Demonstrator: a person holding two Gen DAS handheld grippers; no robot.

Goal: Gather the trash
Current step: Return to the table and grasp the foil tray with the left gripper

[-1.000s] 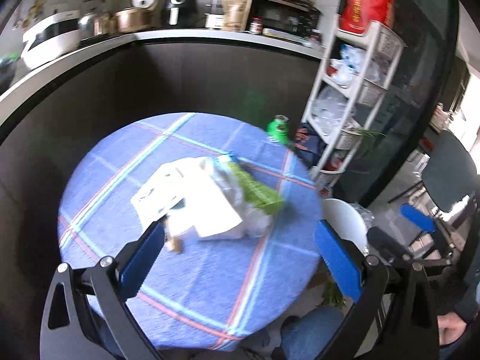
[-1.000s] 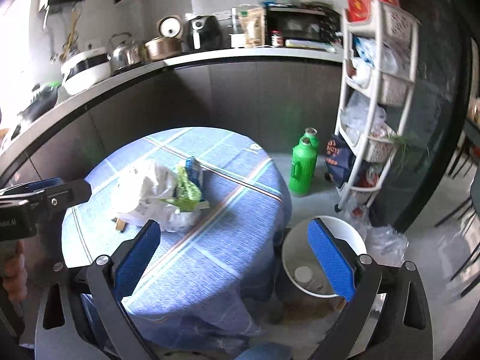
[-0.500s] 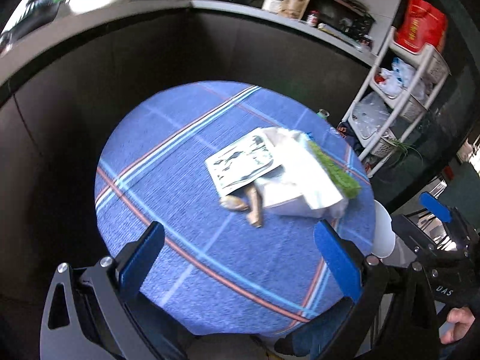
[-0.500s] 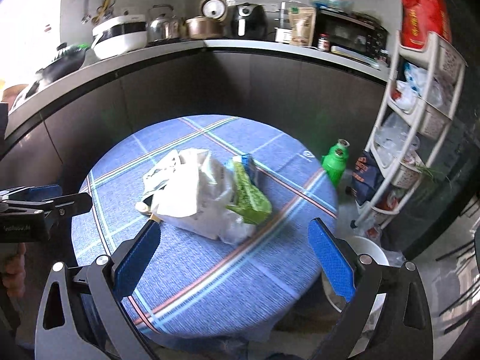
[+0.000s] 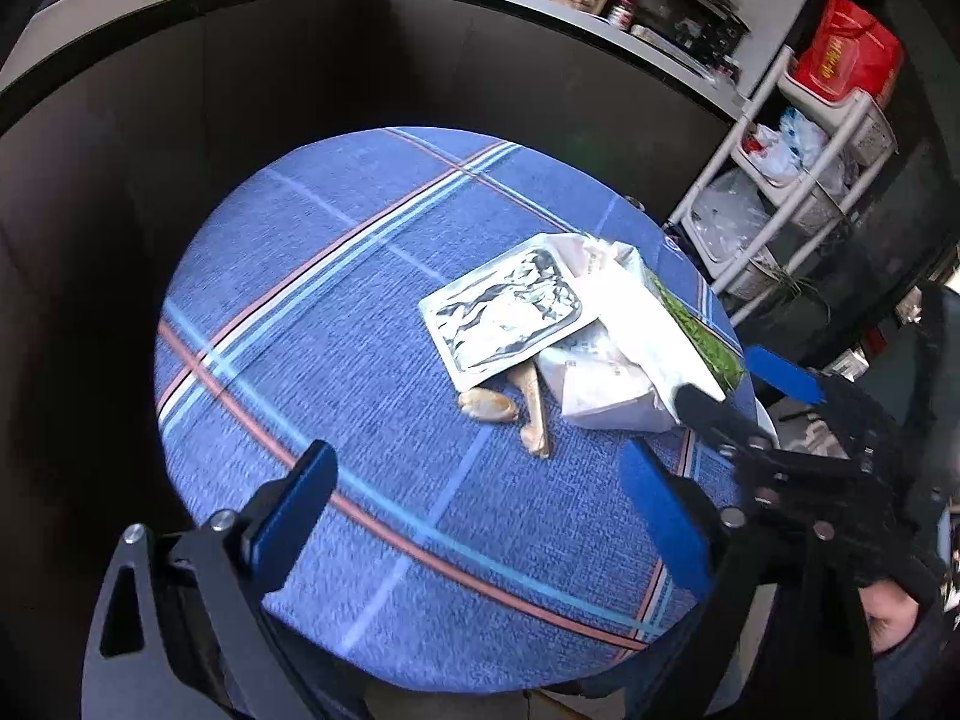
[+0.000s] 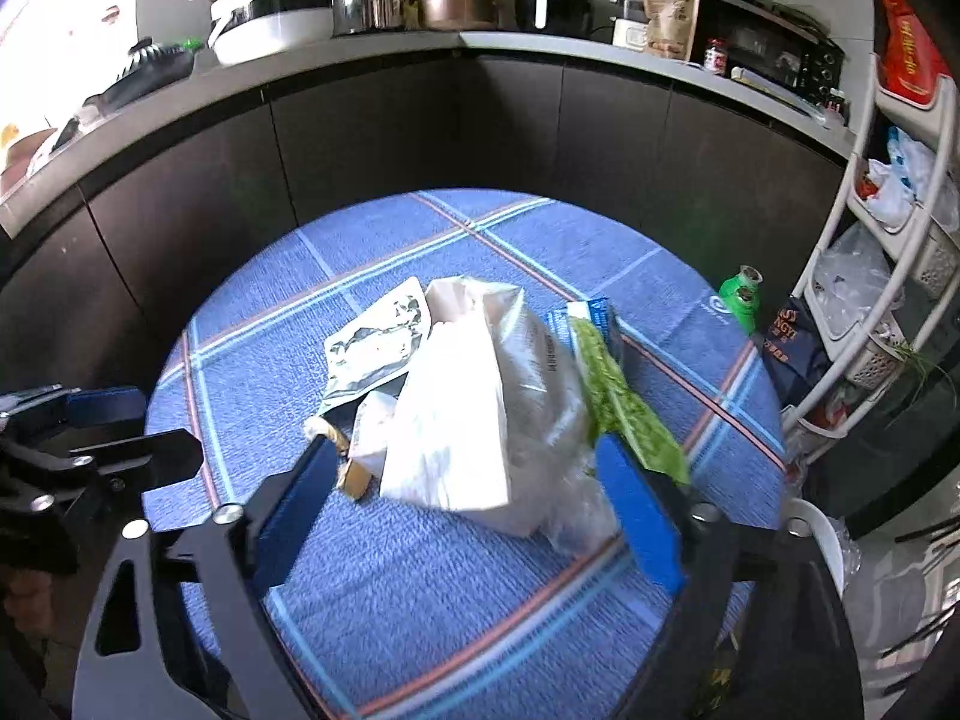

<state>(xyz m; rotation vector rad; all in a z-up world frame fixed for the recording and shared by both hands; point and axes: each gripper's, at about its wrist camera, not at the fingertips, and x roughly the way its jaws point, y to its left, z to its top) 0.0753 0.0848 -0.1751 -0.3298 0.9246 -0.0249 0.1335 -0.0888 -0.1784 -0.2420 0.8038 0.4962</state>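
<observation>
Crumpled white plastic bag (image 6: 474, 420) heaped with silver foil pouch (image 6: 375, 348) and green wrapper (image 6: 630, 414), between right gripper's (image 6: 468, 498) closing, untouching jaws; left gripper's (image 5: 474, 504) jaws closing on nothing.

Left gripper (image 5: 474, 498) closing, right gripper (image 6: 465, 492) closing, both angled downward

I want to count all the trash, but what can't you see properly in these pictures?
- Under the white bag: hidden in the right wrist view.
- Brown scraps: partly under the foil tray, left wrist view.
- White bin: cut off by the table and right gripper, whose jaws are closing.
</observation>
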